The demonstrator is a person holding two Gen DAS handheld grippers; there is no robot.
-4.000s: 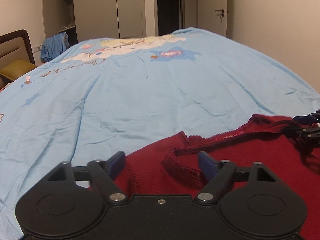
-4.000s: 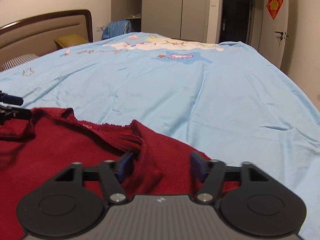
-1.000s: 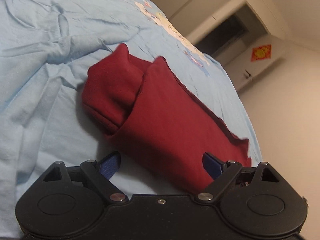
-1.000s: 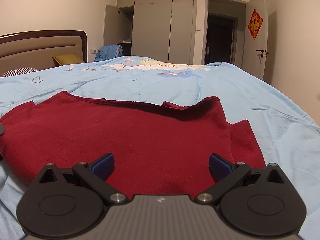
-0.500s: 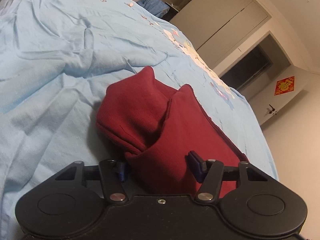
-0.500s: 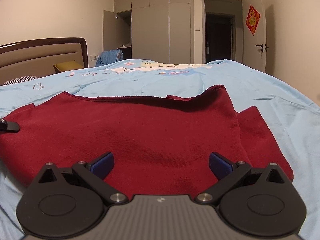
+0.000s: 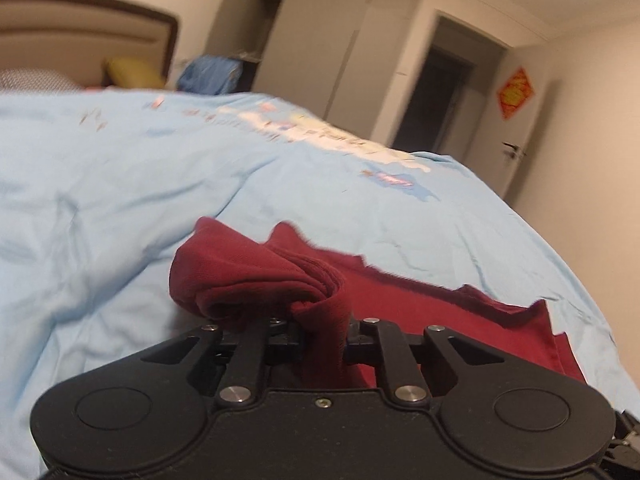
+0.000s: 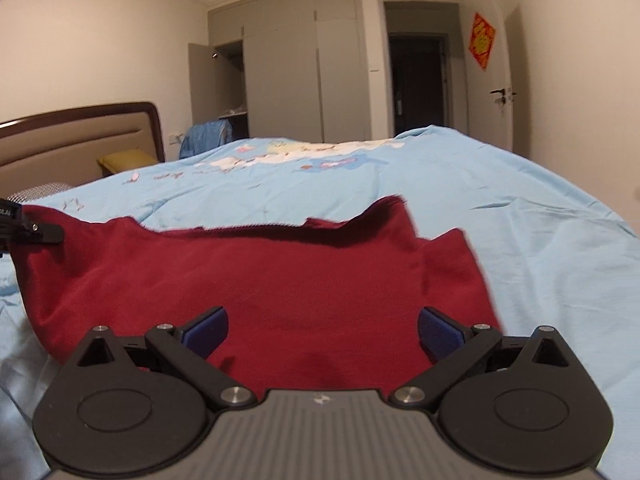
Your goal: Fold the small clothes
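On the light blue bedsheet (image 8: pixel 500 208) lies the dark red garment (image 8: pixel 280 280), folded into a broad band across the near part of the bed, its ragged far edge toward the headboard (image 8: pixel 80 140). At the end of the garment nearest the headboard, the left gripper (image 7: pixel 324 330) is clamped on a bunched fold of the red cloth; the fabric rolls up in a thick wad just beyond its closed fingers and hangs down between them. From the right wrist view that same gripper's black tip (image 8: pixel 36 232) shows at the garment's upper left corner, with the corner raised off the sheet. The right gripper (image 8: pixel 322 330) sits over the near edge of the garment, its blue-padded fingers (image 8: pixel 206 330) spread wide apart with nothing between them but the flat cloth below. Beyond the garment, the sheet's cartoon print (image 8: pixel 300 156) runs toward the grey wardrobe (image 8: pixel 300 80); a blue cloth (image 8: pixel 206 136) is heaped beside the headboard
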